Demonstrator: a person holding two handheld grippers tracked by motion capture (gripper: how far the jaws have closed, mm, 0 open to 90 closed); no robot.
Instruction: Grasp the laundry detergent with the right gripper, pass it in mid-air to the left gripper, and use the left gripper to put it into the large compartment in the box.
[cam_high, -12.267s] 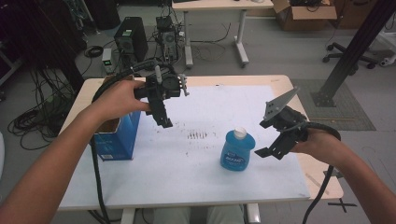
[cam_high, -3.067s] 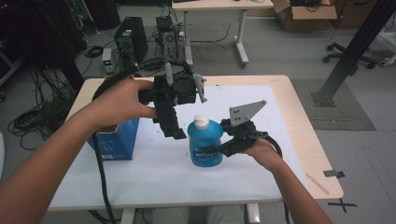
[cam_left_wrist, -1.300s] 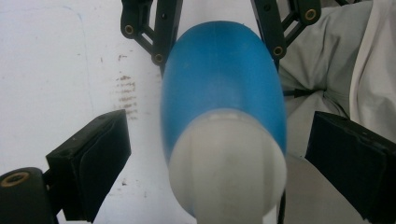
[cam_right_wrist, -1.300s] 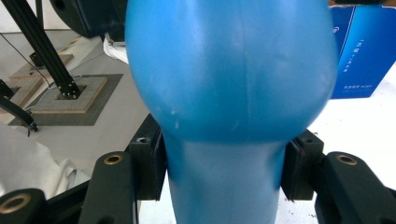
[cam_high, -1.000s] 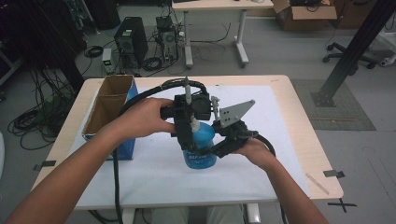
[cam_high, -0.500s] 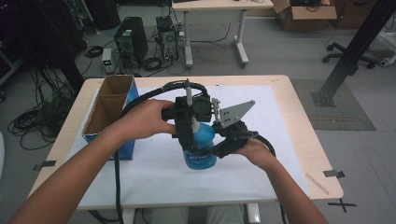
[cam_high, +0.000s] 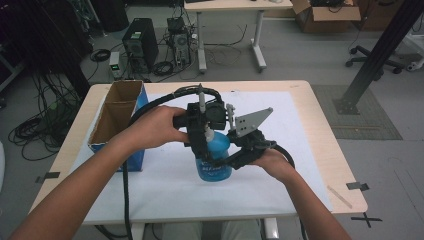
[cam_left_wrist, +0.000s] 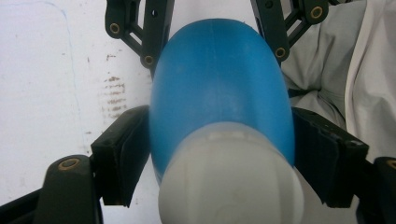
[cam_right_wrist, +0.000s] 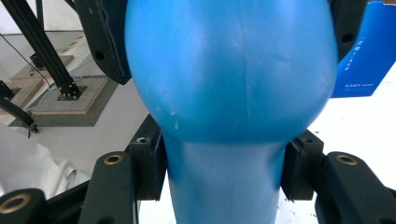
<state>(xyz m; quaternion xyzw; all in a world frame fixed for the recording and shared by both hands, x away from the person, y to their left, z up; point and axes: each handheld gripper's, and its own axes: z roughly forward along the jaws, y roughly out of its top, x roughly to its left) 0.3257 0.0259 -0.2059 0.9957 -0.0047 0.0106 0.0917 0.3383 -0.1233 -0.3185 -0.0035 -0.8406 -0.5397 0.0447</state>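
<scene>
Toward the left edge of the table (cam_high: 320, 150) stands an open cardboard box (cam_high: 116, 114), apparently empty, though its bottom is hard to see. Near the middle of the white sheet, the blue bottle (cam_high: 214, 157) stands upright, its white cap (cam_left_wrist: 231, 184) on, its contents not visible. The left gripper (cam_high: 204, 134) comes down over the top, its jaws, which have just been closing, now against the bottle's shoulders beside the cap, while the right gripper (cam_high: 225, 161) is clenched on the body; judging by this, the bottle is secured and opening it is still to do.
</scene>
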